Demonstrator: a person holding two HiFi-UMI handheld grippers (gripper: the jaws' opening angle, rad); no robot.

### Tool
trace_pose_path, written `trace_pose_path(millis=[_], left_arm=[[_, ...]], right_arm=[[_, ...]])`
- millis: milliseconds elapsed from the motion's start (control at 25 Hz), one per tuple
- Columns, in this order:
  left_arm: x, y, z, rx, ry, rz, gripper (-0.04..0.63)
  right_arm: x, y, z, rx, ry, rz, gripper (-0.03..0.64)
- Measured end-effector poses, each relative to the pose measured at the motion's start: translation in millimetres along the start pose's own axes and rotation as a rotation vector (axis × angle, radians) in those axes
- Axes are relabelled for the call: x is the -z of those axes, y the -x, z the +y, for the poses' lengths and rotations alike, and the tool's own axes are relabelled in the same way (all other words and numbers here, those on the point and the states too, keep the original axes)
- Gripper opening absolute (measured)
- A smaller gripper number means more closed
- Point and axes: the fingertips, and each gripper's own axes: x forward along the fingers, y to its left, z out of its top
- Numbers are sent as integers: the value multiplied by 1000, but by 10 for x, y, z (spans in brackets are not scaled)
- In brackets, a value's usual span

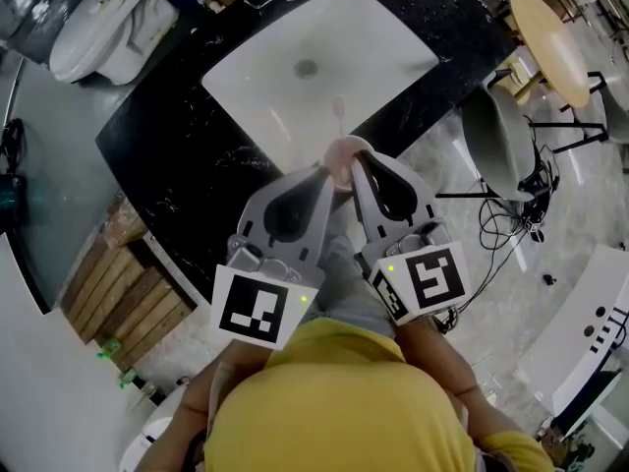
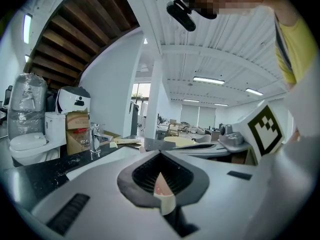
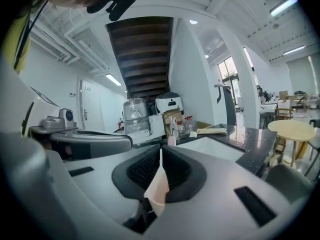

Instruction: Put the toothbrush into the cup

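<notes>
A black marble-patterned counter [image 1: 187, 155] spreads ahead of and below both sets of jaws. Set in it, beyond the jaw tips, is a white rectangular sink basin [image 1: 373, 47] with a dark drain. A white toilet [image 1: 108, 28] stands well off to the left of the jaws, and a round beige table [image 1: 550, 37] and a grey chair [image 1: 496, 141] lie off to their right.

The left gripper [image 1: 329, 170] and the right gripper [image 1: 359, 160] are held side by side, tips nearly meeting above the counter's near edge. Between the tips sits a pale pink cup [image 1: 344, 150].

In the left gripper view the jaws are closed on a wedge of the cup's wall [image 2: 163, 190], pinched between the dark ribbed pads. In the right gripper view the jaws are likewise clamped on the cup's thin wall [image 3: 158, 186], so each gripper grips the rim from its own side.

A pale pink toothbrush [image 1: 339, 116] rises just beyond the jaw tips. It appears to stand in the cup, its upper end over the basin. Its tip shows just past the right jaws [image 3: 171, 140].
</notes>
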Motion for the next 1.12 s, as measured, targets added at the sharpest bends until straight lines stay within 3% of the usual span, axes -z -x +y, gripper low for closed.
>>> trace_pose_path(millis=[560,1120], left_arm=[[-480,488,-376,63,-48,-132,11],[-652,1121,-695,96,-98,-190,11]], right_arm=[[-451,604,547,13,92,-135,15],[-604,1216,1011,64,133,-215,15]])
